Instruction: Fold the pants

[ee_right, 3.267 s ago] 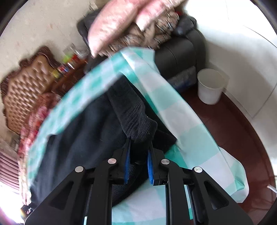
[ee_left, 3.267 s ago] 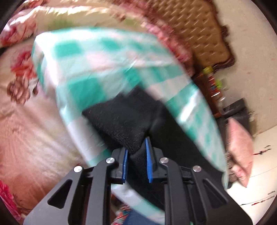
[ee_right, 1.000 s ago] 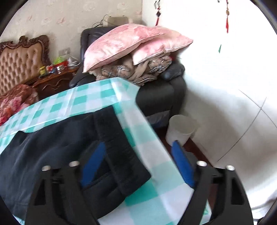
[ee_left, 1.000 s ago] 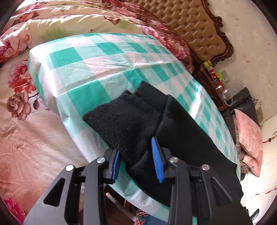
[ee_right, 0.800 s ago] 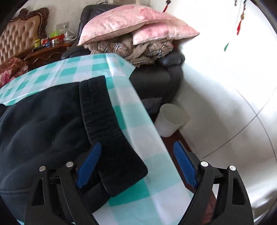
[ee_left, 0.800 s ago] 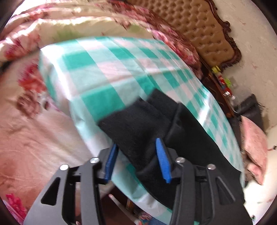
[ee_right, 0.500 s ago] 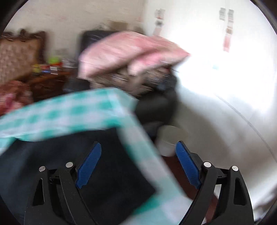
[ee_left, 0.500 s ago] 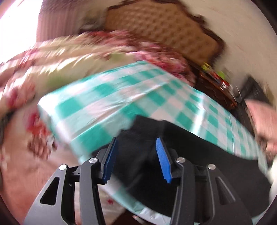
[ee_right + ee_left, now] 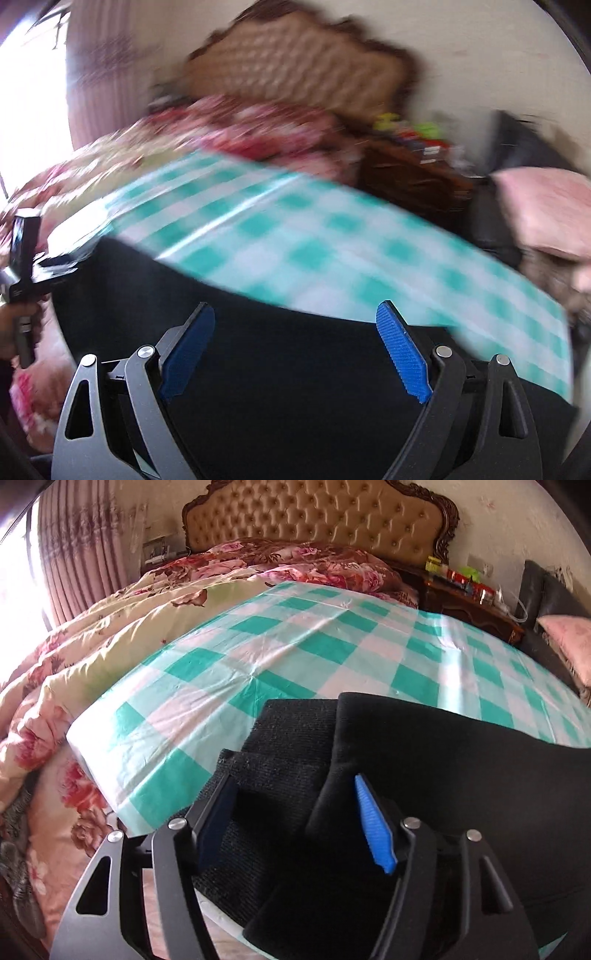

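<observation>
Black pants (image 9: 443,760) lie flat on the green-and-white checked cloth (image 9: 303,646), their ribbed cuffs (image 9: 280,746) stacked near the cloth's left edge. My left gripper (image 9: 295,805) is open, its blue pads either side of the cuffs, gripping nothing. In the blurred right wrist view the pants (image 9: 295,369) spread across the near side of the cloth (image 9: 332,240). My right gripper (image 9: 295,339) is wide open just above them and holds nothing. The left gripper tool shows at that view's left edge (image 9: 22,258).
A floral quilt (image 9: 92,635) covers the bed left of the cloth, under a tufted headboard (image 9: 317,517). A dark nightstand (image 9: 472,598) with small bottles stands at the back right. A pink pillow (image 9: 569,642) lies on a black armchair at the right.
Both grippers have let go of the pants, which now lie flat. The left gripper has opened wider and tilted up. The right gripper has swung left, from the armchair side toward the bed.
</observation>
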